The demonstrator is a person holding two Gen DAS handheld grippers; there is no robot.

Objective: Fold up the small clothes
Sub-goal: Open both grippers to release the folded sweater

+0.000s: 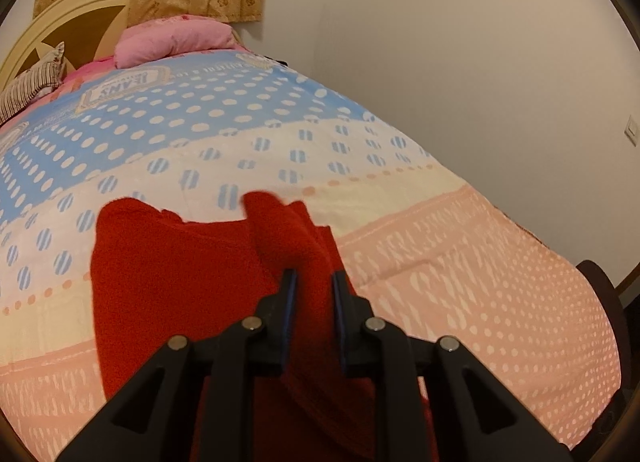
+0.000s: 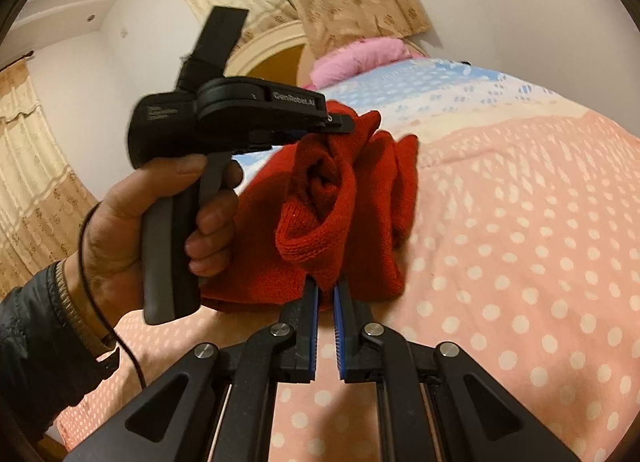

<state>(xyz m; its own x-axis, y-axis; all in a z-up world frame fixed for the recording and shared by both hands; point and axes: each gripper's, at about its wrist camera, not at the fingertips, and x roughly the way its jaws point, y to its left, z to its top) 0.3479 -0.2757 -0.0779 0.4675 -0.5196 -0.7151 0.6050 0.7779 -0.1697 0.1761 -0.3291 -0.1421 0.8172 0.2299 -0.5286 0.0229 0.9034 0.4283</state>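
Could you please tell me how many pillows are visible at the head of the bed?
2: a pink pillow by the curtain, and a striped pillow left of it. Others may be hidden.

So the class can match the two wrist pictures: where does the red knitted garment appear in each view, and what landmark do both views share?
Left wrist view: the red knitted garment fills the lower centre, a fold of it clamped between the left gripper fingers.
Right wrist view: it bunches at the centre, pinched by the right gripper and held higher up by the left gripper.
Shared landmark: the pink pillow at the bed's head.
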